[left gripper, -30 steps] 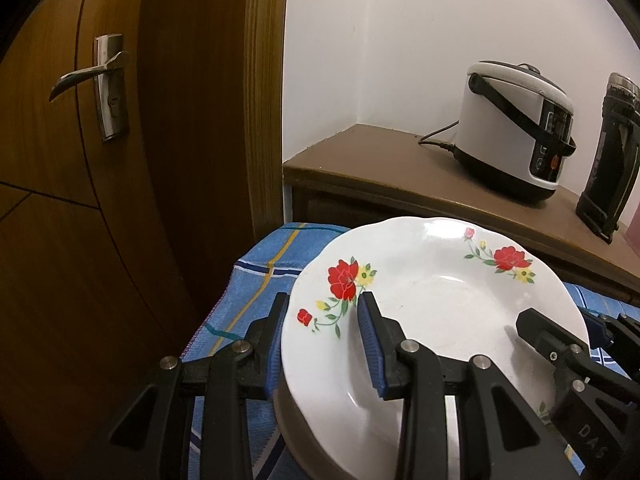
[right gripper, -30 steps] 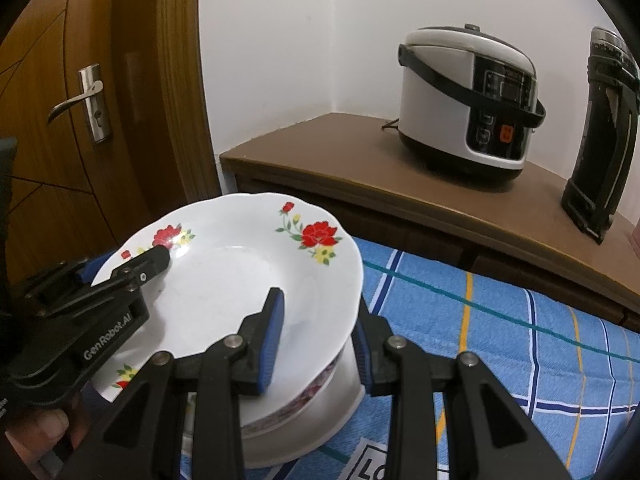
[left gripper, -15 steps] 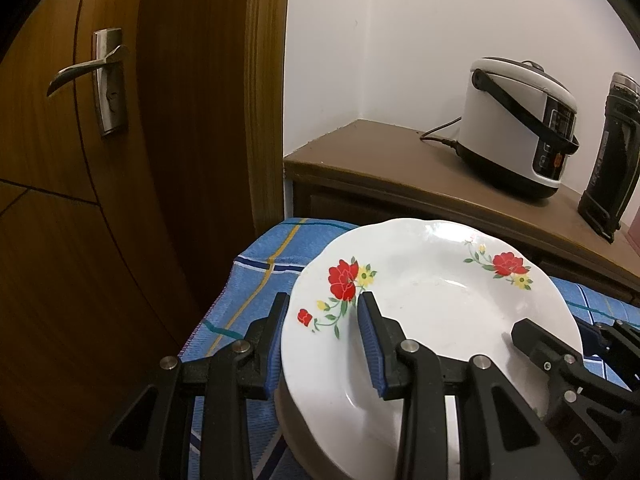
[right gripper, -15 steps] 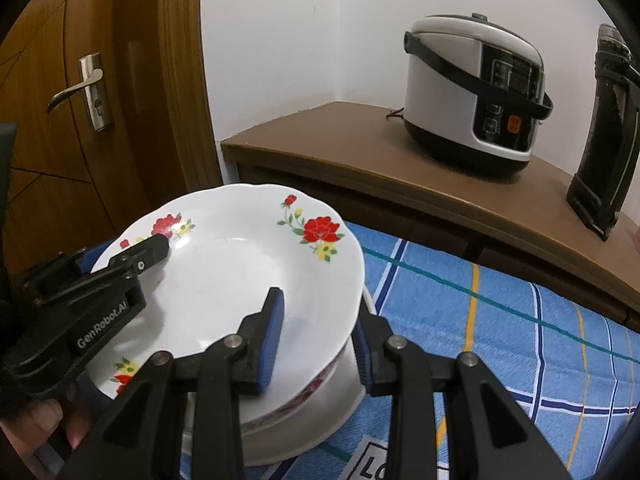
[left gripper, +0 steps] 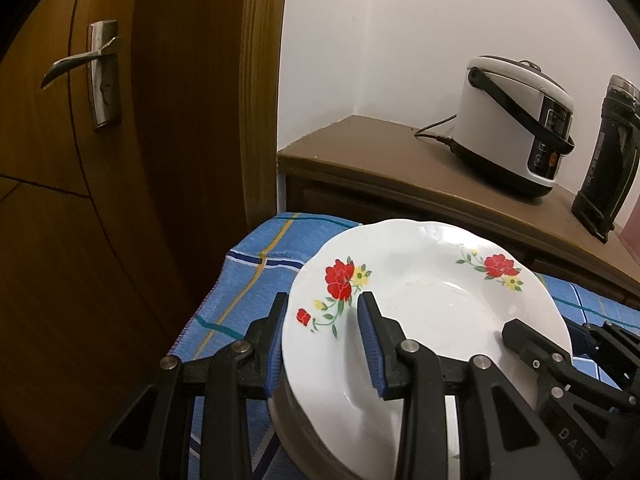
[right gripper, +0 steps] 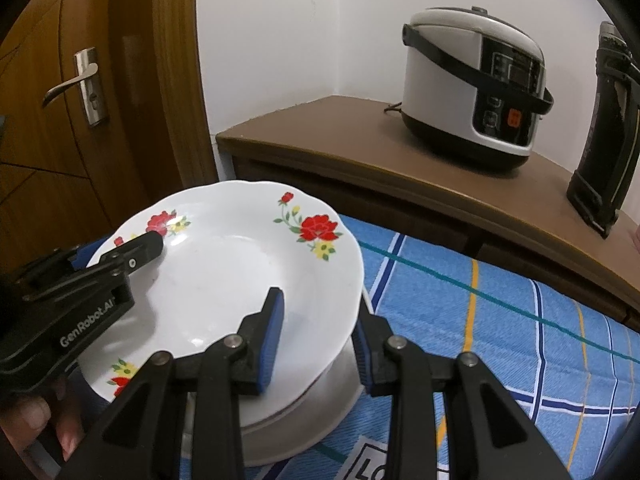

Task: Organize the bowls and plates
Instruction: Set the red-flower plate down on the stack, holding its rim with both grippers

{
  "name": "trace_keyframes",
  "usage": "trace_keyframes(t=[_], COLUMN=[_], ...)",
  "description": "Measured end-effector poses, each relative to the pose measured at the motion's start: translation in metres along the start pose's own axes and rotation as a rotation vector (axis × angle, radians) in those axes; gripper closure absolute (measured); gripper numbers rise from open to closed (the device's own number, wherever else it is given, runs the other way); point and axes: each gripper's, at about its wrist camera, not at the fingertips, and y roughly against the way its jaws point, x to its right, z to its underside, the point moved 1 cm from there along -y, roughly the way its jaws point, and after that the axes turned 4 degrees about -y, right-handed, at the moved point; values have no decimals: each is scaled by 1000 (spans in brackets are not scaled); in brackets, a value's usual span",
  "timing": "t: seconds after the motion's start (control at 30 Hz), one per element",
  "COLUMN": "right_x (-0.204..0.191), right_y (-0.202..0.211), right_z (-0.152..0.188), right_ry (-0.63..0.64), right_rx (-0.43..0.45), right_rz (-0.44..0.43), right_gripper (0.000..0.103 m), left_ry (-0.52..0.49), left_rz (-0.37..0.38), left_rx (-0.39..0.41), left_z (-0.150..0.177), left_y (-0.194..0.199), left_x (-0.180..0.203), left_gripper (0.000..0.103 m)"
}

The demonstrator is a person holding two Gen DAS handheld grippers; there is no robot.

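A white plate with red flowers (left gripper: 432,300) (right gripper: 224,272) lies on top of a stack of white dishes (right gripper: 320,412) on a blue checked cloth (right gripper: 500,320). My left gripper (left gripper: 322,320) is shut on the plate's left rim, one blue pad inside the plate and one outside under the rim. My right gripper (right gripper: 318,312) is shut on the right rim the same way. Each gripper also shows in the other's view: the left gripper (right gripper: 120,250) and the right gripper (left gripper: 552,332). The plate sits slightly tilted over the stack.
Behind the cloth, a brown wooden cabinet (right gripper: 360,152) carries a white rice cooker (right gripper: 472,88) and a black flask (right gripper: 600,132). A wooden door with a metal handle (left gripper: 80,64) stands at the left. A person's fingers (right gripper: 36,420) hold the left gripper.
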Motion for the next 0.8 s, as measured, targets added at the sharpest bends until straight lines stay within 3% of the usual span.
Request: trace_keyframes(t=[0.8], right_x=[-1], right_y=[-2], right_z=[4], right_ry=[24], right_rx=[-20], right_rz=[-3], right_gripper=[69], left_ry=[13], left_rz=[35], left_rx=[-8], left_z=[3], left_y=[4], left_x=[-1], left_gripper=[66])
